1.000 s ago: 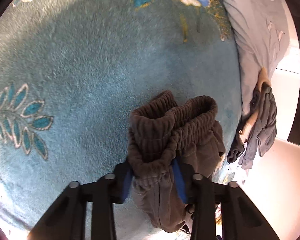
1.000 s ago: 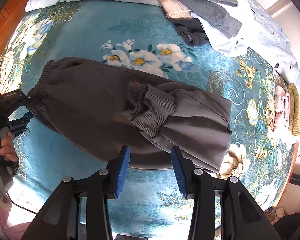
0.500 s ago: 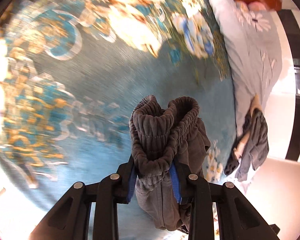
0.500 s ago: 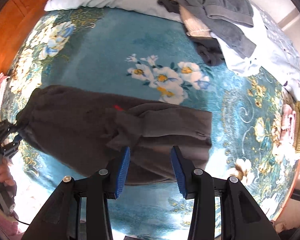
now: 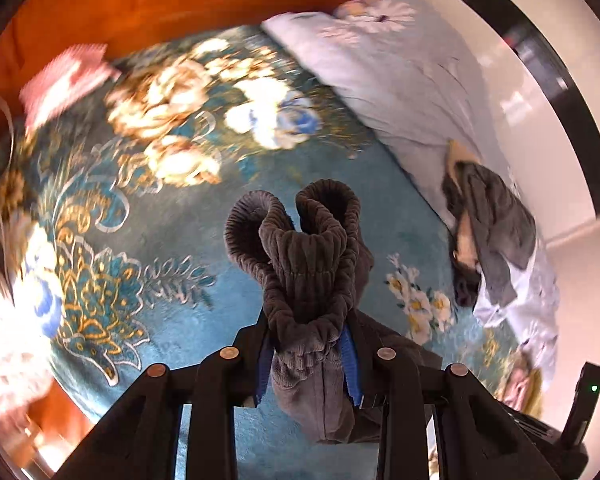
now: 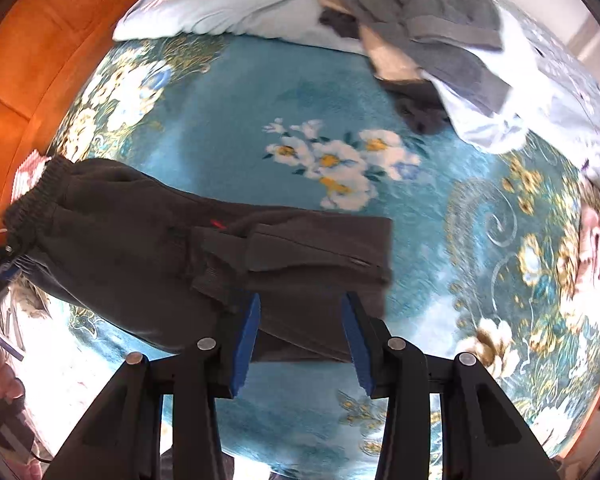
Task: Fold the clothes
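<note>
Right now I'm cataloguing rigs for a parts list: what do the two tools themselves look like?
Both look alike. The left tool and right tool each have black angular arms with round metal rivet heads at the joints, and blue pads lining the inner faces of the fingers. In the right wrist view a thin dark cable trails by the left tool's handle. No sleeves show.

Both grippers, the left gripper [image 5: 306, 354] and the right gripper [image 6: 300, 340], are black angular frames with round copper-coloured screws [image 6: 206, 344], and each finger carries a flat blue pad [image 6: 246, 340].
</note>
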`<act>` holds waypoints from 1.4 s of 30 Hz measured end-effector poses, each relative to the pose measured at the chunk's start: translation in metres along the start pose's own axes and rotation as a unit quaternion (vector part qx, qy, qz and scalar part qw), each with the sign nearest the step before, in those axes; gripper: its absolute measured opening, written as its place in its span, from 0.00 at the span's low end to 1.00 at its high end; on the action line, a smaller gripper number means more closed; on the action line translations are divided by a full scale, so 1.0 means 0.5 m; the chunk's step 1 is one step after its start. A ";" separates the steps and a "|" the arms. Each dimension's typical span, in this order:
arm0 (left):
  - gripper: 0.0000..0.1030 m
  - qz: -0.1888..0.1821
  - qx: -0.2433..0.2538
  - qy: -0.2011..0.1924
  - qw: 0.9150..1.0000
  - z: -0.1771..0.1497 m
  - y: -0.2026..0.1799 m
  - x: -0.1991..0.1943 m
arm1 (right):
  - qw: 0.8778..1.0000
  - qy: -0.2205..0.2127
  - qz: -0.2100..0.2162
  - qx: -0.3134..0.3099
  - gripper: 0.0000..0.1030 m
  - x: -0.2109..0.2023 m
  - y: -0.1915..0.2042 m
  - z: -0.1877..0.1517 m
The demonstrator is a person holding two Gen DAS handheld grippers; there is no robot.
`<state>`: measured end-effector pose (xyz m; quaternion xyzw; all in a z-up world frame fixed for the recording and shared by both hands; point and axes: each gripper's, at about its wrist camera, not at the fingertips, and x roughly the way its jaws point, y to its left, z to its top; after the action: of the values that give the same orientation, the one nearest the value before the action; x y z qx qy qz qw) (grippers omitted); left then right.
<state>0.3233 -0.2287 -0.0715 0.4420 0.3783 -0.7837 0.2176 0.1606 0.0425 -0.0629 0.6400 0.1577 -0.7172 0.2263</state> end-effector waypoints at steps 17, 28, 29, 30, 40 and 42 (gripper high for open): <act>0.31 0.134 0.397 0.062 0.906 -0.277 -0.523 0.117 | 0.972 -0.011 0.005 0.233 0.42 0.003 -0.382 -0.268; 0.60 0.111 0.448 0.161 0.872 -0.392 -0.587 0.218 | 0.954 0.006 0.008 0.301 0.42 0.043 -0.457 -0.366; 0.61 0.099 0.446 0.163 0.874 -0.390 -0.588 0.209 | 0.954 0.006 0.009 0.299 0.42 0.044 -0.456 -0.363; 0.61 0.084 0.439 0.166 0.879 -0.382 -0.584 0.197 | 0.955 0.003 0.012 0.297 0.42 0.044 -0.453 -0.358; 0.71 0.120 0.236 0.163 0.950 -0.199 -0.334 0.146 | 0.964 -0.033 0.134 0.229 0.61 0.050 -0.331 -0.208; 0.70 0.133 0.191 0.180 0.956 -0.175 -0.276 0.163 | 0.966 -0.028 0.153 0.206 0.61 0.062 -0.288 -0.173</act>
<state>0.2346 -0.0753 -0.1143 0.6558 0.1924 -0.7124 0.1597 0.1555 0.2051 -0.1141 0.6686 -0.0995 -0.7089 0.2013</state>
